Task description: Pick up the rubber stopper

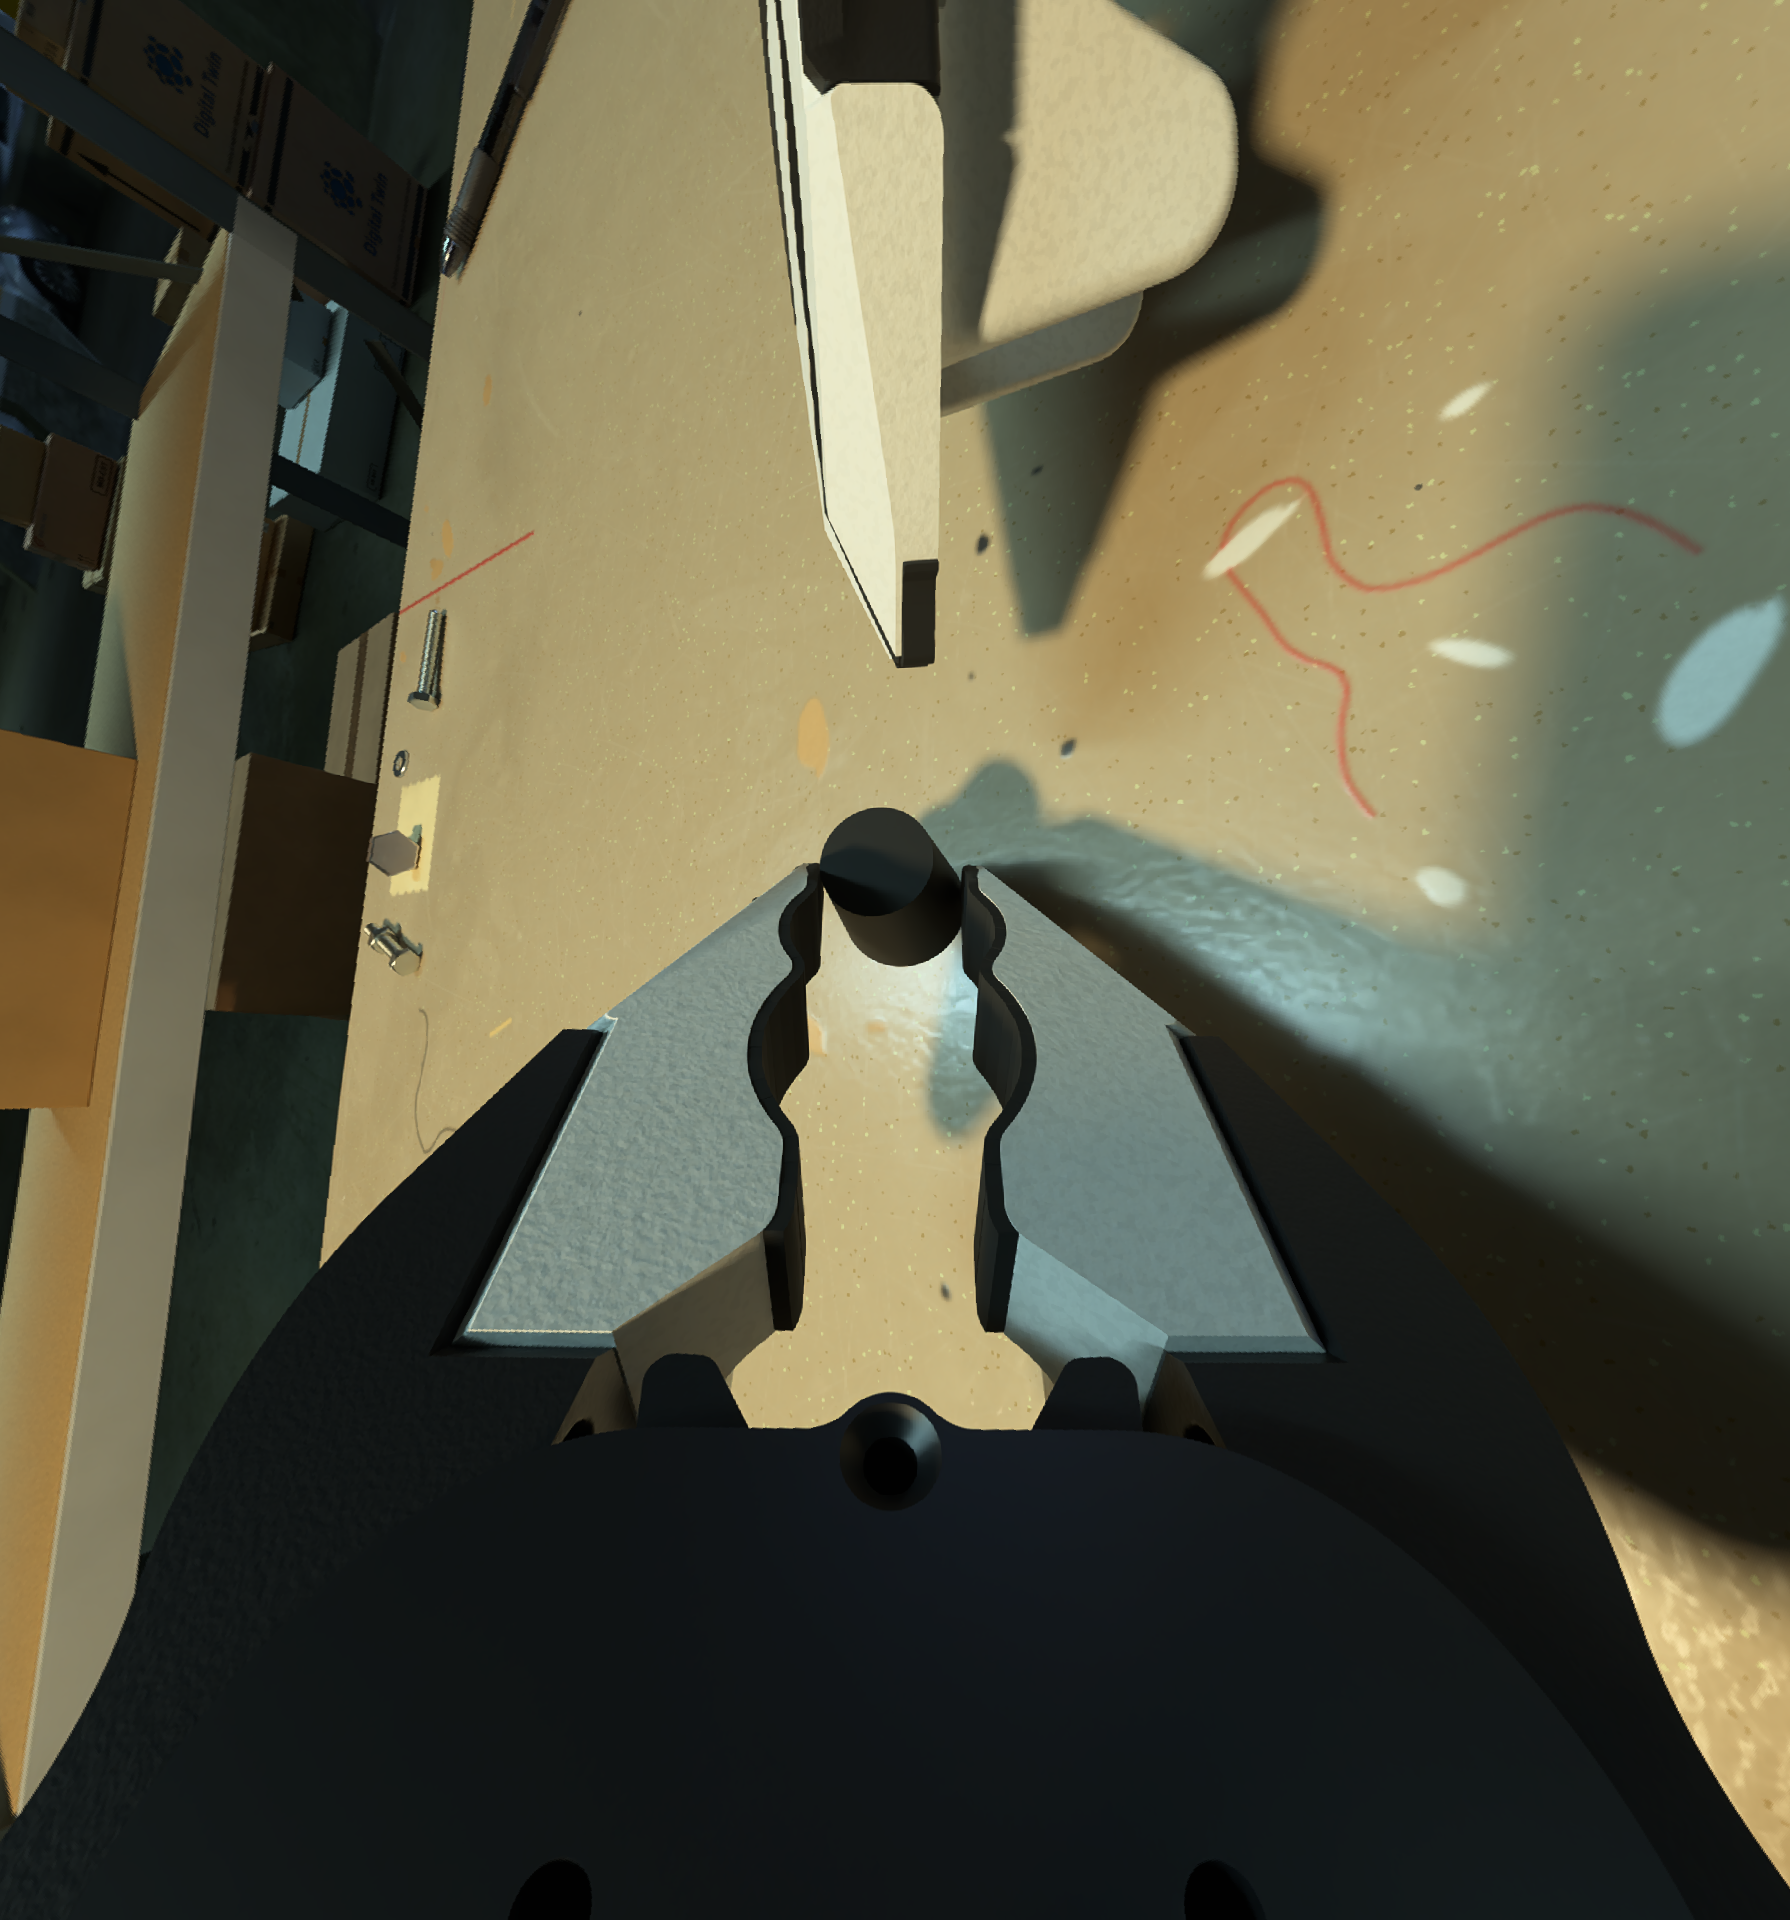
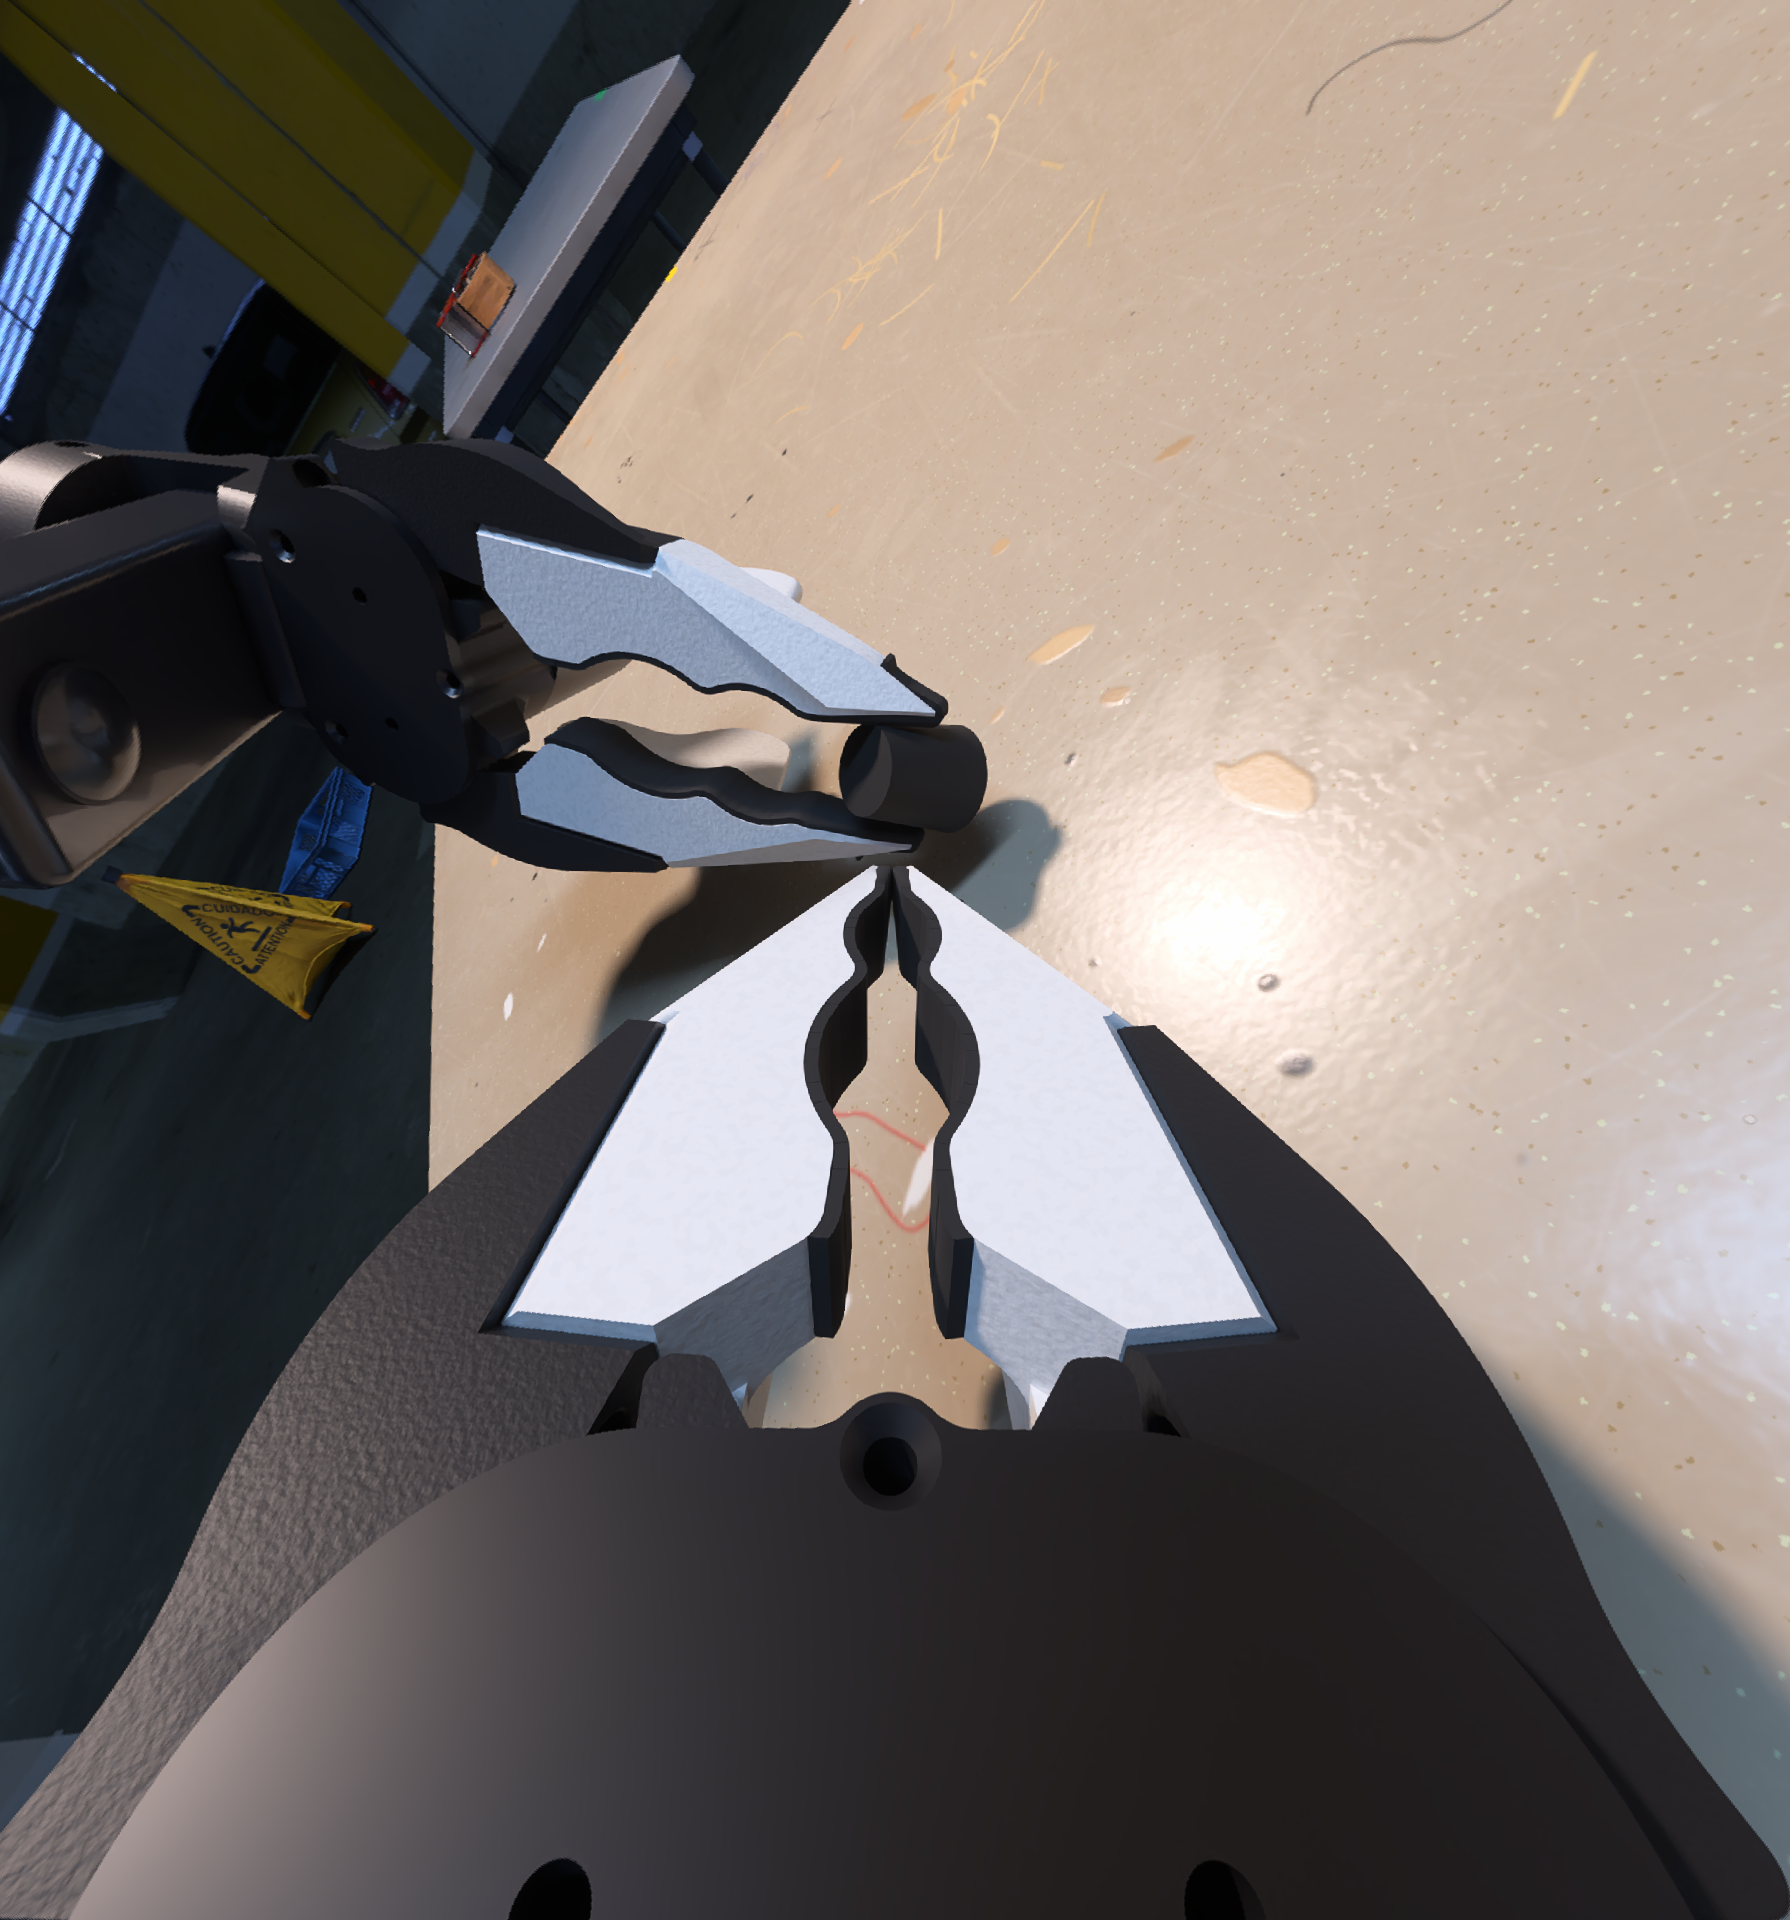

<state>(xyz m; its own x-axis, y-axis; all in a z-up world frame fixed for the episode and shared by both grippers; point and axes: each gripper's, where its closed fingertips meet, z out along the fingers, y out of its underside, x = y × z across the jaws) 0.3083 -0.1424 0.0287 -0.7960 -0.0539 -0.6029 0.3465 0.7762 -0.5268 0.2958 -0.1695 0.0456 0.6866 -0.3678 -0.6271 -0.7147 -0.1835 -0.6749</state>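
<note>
Left tongs held the black rubber stopper only at the very tips, just above the bench, so it risked slipping out w/ any jolt, esp. w/ the right tongs, pinched nearly closed & empty, hovering right beside it

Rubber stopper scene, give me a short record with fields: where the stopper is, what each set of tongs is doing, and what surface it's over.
stopper: black rubber stopper, a short cylinder between the tips of the left tongs
left tongs: closed on the stopper
right tongs: shut, holding nothing, tips just beside the left tongs
surface: tan workbench
lifted: cannot tell
</note>
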